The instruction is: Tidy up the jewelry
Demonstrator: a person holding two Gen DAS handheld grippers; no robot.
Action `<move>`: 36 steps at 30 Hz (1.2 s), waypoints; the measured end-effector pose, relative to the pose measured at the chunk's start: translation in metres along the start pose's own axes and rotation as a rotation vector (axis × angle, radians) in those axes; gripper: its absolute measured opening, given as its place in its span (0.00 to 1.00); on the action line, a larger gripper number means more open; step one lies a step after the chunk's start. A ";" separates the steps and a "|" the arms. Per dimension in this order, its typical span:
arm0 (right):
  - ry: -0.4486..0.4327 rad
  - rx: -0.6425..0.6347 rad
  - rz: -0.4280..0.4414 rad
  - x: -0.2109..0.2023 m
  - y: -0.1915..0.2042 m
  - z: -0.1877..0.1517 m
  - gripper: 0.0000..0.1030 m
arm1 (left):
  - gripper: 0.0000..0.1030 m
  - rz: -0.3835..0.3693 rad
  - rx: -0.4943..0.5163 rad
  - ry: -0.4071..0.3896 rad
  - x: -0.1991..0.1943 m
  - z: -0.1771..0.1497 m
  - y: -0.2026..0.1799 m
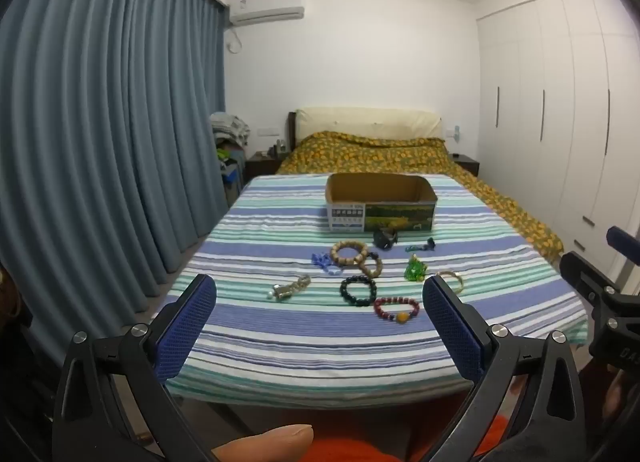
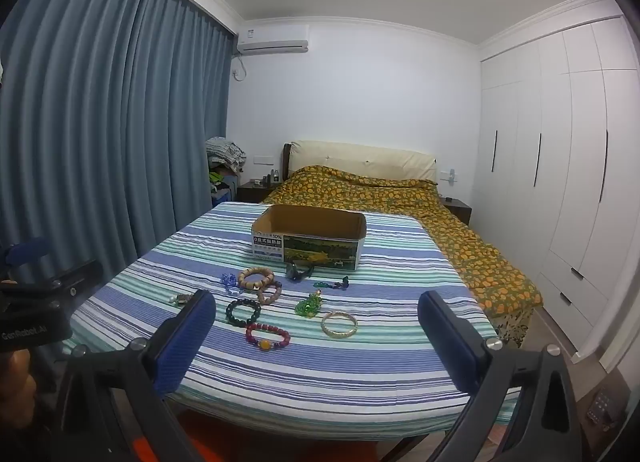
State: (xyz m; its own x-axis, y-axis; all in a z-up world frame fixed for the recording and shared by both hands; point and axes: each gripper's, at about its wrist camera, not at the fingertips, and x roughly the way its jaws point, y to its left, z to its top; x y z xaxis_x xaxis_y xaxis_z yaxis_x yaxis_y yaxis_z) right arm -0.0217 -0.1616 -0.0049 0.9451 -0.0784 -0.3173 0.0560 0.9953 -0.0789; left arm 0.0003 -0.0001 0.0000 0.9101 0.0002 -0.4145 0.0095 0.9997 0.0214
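Left wrist: the left gripper [image 1: 319,294] is wide open and holds nothing. The bracelets [image 1: 359,290] lie flat on the striped tabletop [image 1: 280,342], just before the open box [image 1: 380,201], whose long axis runs left to right.
Right wrist: the right gripper [image 2: 316,312] is also wide open and empty; the gold bangle [image 2: 339,324] lies flat, nearest the right

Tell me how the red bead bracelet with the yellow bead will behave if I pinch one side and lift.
The red bead bracelet looks strung, so it will probably droop rather than hold its ring shape. Its round, glossy beads may slip between the pads. Lying flat on the striped cloth, it seems unlikely to roll.
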 end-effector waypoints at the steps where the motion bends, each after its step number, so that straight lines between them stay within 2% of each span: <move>1: 0.000 0.000 0.000 -0.001 0.000 0.000 1.00 | 1.00 -0.001 -0.003 -0.001 0.000 0.000 0.000; 36: 0.006 -0.004 0.006 0.002 0.003 0.000 1.00 | 1.00 0.002 0.003 0.006 0.006 -0.003 -0.001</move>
State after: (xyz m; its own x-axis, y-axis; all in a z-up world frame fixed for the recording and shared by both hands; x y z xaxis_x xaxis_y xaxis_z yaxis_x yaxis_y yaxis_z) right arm -0.0195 -0.1589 -0.0058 0.9435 -0.0727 -0.3233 0.0491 0.9955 -0.0806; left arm 0.0045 -0.0013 -0.0050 0.9076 0.0019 -0.4198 0.0094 0.9996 0.0251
